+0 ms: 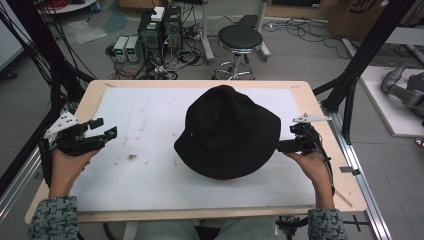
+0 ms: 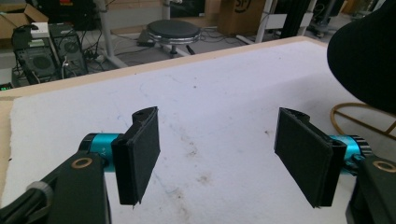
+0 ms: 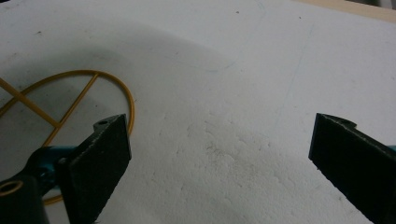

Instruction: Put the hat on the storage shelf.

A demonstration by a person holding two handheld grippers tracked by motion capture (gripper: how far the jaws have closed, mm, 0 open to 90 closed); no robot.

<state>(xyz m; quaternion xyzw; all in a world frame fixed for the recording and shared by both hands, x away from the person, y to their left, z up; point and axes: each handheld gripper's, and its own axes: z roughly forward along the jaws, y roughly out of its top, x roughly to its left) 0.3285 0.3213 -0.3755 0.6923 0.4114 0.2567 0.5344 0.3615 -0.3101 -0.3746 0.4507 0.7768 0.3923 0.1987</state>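
I saw the black hat [image 1: 227,132] at mid-surface on a yellow wire stand [image 3: 70,105]; my right tool [image 1: 284,146] sat spread at its brim, my left tool [image 1: 103,128] spread, well apart.

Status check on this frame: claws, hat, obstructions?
Left claw open, empty, left of hat. Right claw open, empty, at hat's right edge. Gold wire stand under hat. Nothing blocking.
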